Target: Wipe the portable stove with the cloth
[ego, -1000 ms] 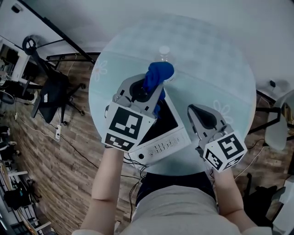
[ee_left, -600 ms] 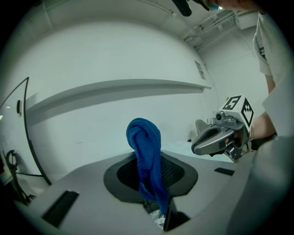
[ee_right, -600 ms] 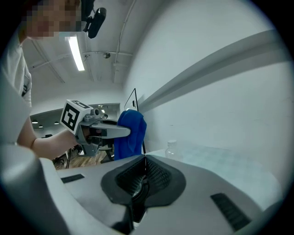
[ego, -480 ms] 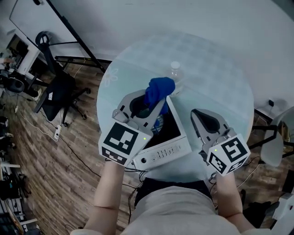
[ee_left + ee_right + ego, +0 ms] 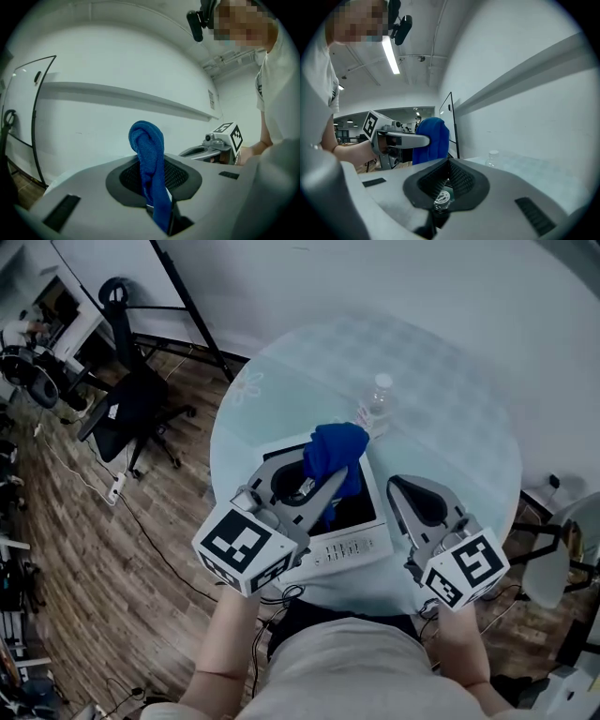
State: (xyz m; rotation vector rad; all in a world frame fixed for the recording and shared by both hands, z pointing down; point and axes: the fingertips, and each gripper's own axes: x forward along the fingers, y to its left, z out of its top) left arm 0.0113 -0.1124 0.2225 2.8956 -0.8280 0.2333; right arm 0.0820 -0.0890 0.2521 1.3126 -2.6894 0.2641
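Since a second ago your left claw has drawn back from the bottle and now sits over the portable stove. It is clamped tight on the blue cloth, and most of the fabric is bunched in a lump beyond the tips. Both gripper views show that lump held up in the air, so it does not look to be on the surface yet.

To wipe well, tip this claw down until the loose bulk lies on the black top of the stove. Then drag it in overlapping passes toward the white control strip. The markings on that strip are too small to read.

Keep your strokes short of the clear bottle, which stands on the bench just past the stove's far corner. No label can be read on it.

Your right claw hovers beside the stove, closed and empty. It could steady the stove's near edge. Its cube shows only square marker patterns.
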